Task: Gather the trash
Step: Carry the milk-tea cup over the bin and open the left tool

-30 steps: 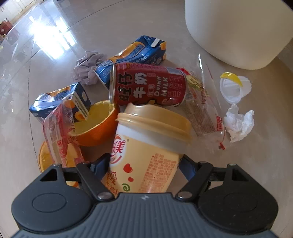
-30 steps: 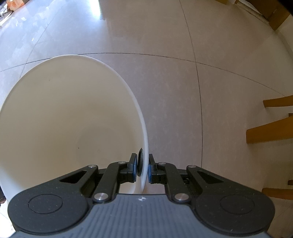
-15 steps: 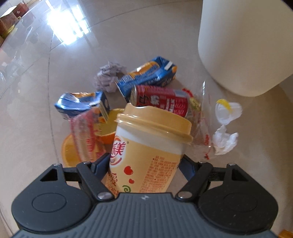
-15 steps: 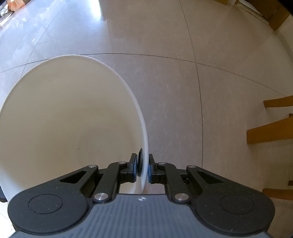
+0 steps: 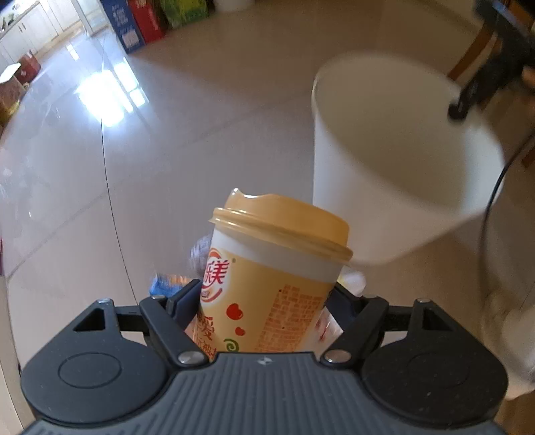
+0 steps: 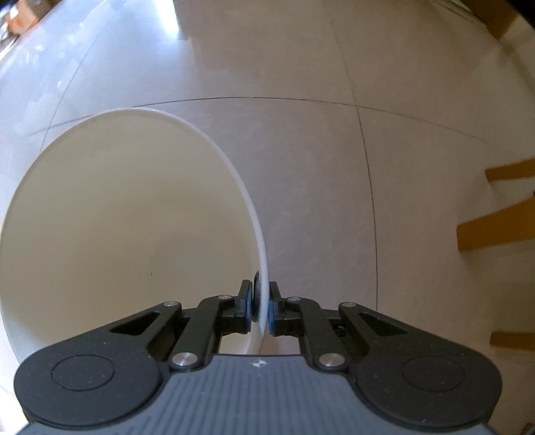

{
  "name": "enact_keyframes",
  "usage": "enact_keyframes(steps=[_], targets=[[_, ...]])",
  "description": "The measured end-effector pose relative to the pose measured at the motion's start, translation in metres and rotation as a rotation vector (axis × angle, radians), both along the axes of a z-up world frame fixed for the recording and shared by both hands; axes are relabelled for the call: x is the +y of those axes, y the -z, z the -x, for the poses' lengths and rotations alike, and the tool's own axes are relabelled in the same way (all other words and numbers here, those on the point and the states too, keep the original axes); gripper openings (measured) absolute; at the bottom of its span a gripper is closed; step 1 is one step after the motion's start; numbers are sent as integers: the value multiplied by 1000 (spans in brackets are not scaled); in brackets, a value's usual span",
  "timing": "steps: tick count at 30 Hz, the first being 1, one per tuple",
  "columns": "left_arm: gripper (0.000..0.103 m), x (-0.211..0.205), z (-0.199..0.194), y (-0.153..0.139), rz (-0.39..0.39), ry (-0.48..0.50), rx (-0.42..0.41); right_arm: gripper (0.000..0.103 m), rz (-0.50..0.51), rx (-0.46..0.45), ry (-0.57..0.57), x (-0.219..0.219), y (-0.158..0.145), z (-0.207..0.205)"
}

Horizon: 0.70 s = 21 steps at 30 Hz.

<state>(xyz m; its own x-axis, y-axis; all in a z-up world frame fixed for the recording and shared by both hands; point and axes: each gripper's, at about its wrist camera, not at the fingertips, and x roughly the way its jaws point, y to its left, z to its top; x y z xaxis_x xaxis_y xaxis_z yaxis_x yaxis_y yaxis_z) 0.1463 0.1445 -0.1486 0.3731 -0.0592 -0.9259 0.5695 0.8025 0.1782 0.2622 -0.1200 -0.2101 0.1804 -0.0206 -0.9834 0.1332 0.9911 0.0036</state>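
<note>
In the left wrist view my left gripper [image 5: 264, 304] is shut on a yellow milk tea cup [image 5: 267, 277] with a tan lid, held upright above the floor. The white bin [image 5: 384, 157] stands to its upper right, mouth tipped toward me. My right gripper [image 5: 468, 97] clamps the bin's far rim there. In the right wrist view my right gripper [image 6: 260, 306] is shut on the white bin rim [image 6: 264, 267], and the bin's bare inside [image 6: 127, 227] fills the left half. Blurred scraps of the trash pile [image 5: 167, 281] peek out behind the cup.
Glossy beige tiled floor [image 5: 100, 167] all around. Coloured cartons [image 5: 143, 20] stand along the far wall. Wooden chair legs [image 6: 495, 231] sit to the right of the bin. A black cable [image 5: 491, 200] hangs at the right.
My left gripper has lifted the cup well up off the trash pile and tilted toward the bin, whose mouth now shows. The right gripper has tipped the bin slightly while still clamped.
</note>
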Motion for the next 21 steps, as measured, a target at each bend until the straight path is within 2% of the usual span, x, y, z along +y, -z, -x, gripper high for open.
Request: enact_keyframes(steps=[3, 6, 12, 21], targets=[[79, -27, -11, -27, 40, 15, -19, 10, -10, 5, 20, -4, -1, -3], [79, -56, -19, -37, 74, 39, -29, 11, 3, 11, 23, -2, -1, -6], [79, -109, -37, -28, 127, 52, 13, 11, 9, 15, 29, 0, 0, -8], [81, -134, -43, -8, 155, 66, 47, 11, 4, 7, 27, 0, -1, -4]])
